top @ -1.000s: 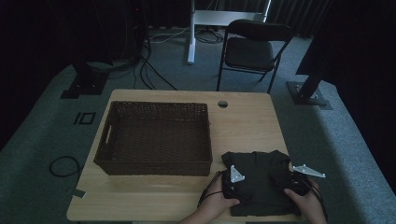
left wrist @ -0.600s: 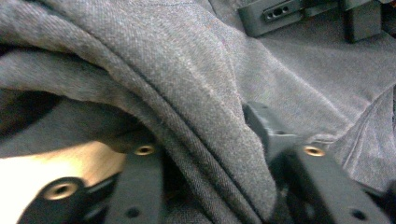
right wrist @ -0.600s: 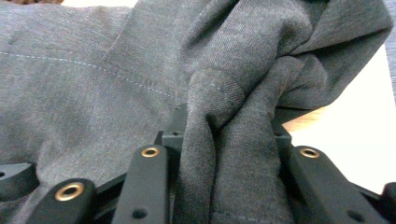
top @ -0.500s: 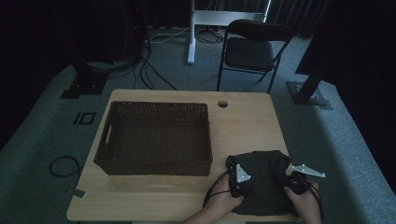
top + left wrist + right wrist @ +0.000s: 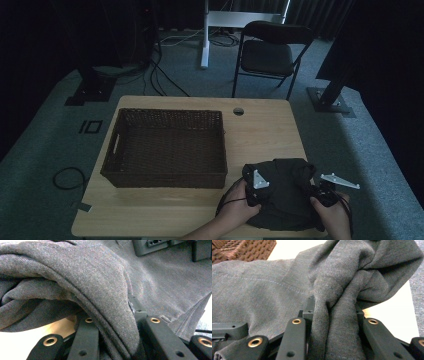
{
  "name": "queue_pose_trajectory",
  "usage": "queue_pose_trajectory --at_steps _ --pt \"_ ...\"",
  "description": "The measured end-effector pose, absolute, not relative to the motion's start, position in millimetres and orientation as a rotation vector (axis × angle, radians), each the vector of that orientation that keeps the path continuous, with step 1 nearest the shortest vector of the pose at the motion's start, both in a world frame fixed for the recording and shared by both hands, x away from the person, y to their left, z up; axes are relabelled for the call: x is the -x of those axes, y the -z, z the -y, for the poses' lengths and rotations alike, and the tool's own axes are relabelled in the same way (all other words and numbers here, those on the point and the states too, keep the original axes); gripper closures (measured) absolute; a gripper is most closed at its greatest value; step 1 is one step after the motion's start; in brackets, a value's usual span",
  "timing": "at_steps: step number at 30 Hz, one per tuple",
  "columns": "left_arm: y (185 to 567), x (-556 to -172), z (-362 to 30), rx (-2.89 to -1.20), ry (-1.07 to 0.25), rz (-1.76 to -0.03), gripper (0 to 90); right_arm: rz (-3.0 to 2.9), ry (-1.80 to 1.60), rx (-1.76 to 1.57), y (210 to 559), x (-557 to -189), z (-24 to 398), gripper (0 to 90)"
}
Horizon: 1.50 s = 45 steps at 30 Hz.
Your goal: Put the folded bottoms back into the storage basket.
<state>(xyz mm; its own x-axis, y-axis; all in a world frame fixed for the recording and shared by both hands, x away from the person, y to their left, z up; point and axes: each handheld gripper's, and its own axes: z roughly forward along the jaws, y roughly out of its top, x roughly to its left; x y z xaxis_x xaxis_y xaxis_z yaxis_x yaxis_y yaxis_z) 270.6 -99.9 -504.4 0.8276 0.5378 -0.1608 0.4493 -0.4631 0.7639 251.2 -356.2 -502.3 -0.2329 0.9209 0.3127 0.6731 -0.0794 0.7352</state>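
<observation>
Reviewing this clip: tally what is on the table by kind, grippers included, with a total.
Dark grey garment: 1
Brown wicker basket: 1
Grippers: 2, the left gripper and the right gripper, each clamped on a fold of the garment
Total: 4

Fingertips of the left gripper and right gripper buried in folds of grey garment.
</observation>
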Motion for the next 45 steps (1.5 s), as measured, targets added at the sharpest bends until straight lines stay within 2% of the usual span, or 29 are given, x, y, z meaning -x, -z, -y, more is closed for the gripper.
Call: queue_pose_trajectory --at_steps 20,33,45 --pt "431.1 -296.3 82.9 -2.057 -0.183 -0.666 75.4 -1.811 -1.319 -1.613 436.9 -266.9 346.0 68.2" --pt "389.3 -314.7 53.5 -2.025 -0.216 -0.643 75.2 -1.8 -1.379 -1.551 394.4 -286.3 323.1 68.2" --pt "370.0 -327.3 24.3 -2.009 -0.259 -0.656 75.1 -1.807 -1.424 -1.519 374.3 -306.9 295.7 68.2"
